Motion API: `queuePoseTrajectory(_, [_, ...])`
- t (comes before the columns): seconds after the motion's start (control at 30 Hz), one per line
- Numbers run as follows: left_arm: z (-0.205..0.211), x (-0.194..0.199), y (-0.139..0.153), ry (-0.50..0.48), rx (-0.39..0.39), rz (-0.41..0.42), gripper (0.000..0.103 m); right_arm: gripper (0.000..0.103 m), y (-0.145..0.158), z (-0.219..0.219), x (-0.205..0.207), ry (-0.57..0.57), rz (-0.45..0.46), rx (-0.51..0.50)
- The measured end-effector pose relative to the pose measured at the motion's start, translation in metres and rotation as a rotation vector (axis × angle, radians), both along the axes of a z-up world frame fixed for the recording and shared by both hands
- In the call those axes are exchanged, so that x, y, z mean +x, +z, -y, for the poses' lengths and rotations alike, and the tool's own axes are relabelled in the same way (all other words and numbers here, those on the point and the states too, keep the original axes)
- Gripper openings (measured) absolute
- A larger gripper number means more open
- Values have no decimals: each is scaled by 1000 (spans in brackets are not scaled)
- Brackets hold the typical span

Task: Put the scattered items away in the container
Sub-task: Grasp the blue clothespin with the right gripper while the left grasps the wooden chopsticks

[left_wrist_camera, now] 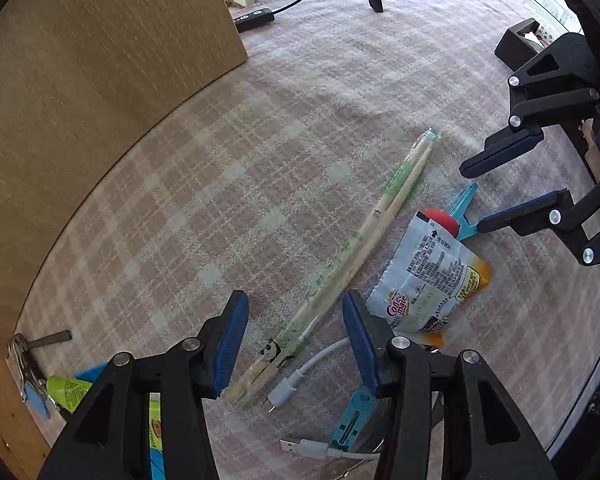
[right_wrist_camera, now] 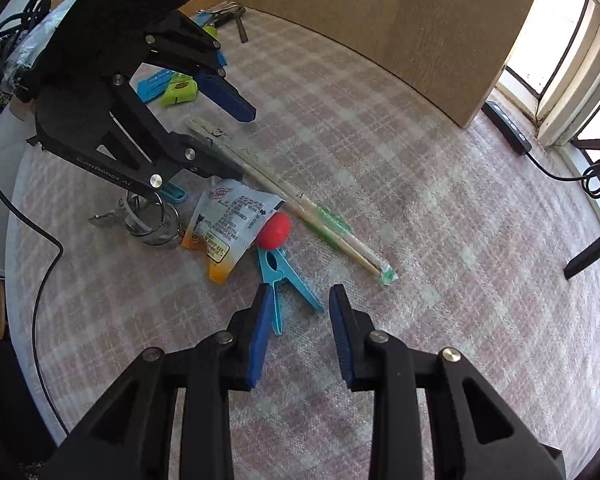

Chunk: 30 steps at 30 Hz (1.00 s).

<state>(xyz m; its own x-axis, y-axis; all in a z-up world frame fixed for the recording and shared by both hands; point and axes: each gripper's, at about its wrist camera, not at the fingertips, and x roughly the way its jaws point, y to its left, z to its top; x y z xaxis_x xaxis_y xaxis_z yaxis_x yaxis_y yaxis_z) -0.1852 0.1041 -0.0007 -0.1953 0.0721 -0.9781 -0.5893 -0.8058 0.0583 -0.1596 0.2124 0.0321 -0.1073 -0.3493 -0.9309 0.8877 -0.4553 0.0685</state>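
I find nothing stowed: wrapped chopsticks point(left_wrist_camera: 374, 236), creamer sachet point(left_wrist_camera: 428, 276), red ball point(left_wrist_camera: 440, 220) and blue clothes peg point(left_wrist_camera: 462, 208) all lie loose on the checked cloth point(left_wrist_camera: 228, 184). My left gripper point(left_wrist_camera: 296, 344) stands open astride the chopsticks' near end. My right gripper point(right_wrist_camera: 298, 332) is open above the peg; no container is visible.

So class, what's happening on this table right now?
A person holds a gripper in each hand above scattered clutter on a checked cloth. The left gripper, open, straddles the wrapped chopsticks. The right gripper, open and empty, hovers over a blue clothespin. Nothing is picked up yet.
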Motion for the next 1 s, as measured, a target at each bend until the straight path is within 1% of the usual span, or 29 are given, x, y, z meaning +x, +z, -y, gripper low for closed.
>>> queuePoseTrajectory(0.17, [-5,-3,1,-26,-5,7,47,29,-1,10,3,52,16,8])
queuePoseTrajectory(0.27, [-8,-6,2,-13,3,10,47,29,-7,17,6,69,5,33])
queuePoseTrajectory(0.3, [-10,-6,2,-12,9,10,45,29,-9,19,6,67,4,38])
queuePoseTrajectory(0.33, [-12,-6,3,-16,12,5,45,28,-10,20,7,63,-8,30])
queuePoseTrajectory(0.5, [-21,-10,5,3,47,8,30,28,-10,19,4,15,-6,21])
queuePoseTrajectory(0.6, [-25,-15,7,42,52,-6,25,26,-9,9,-8,-46,1,20])
queuePoseTrajectory(0.63, [-25,-19,8,72,49,-18,25,26,-9,6,-11,-71,1,25])
queuePoseTrajectory(0.7, [-24,-26,8,143,59,-16,22,25,-8,-2,-20,-134,3,27])
queuePoseTrajectory(0.73, [-26,-29,9,159,62,-15,21,25,-8,-7,-25,-168,10,21])
queuePoseTrajectory(0.83, [-34,-33,10,158,47,-15,17,25,-7,-18,-35,-254,46,-2])
queuePoseTrajectory(0.9, [-38,-35,11,159,40,-22,15,25,-6,-21,-38,-297,32,6])
queuePoseTrajectory(0.97, [-39,-36,13,177,54,-28,13,25,-5,-24,-41,-342,23,-1])
queuePoseTrajectory(1.0, [-38,-36,15,191,70,-31,9,25,-4,-26,-42,-366,21,-10])
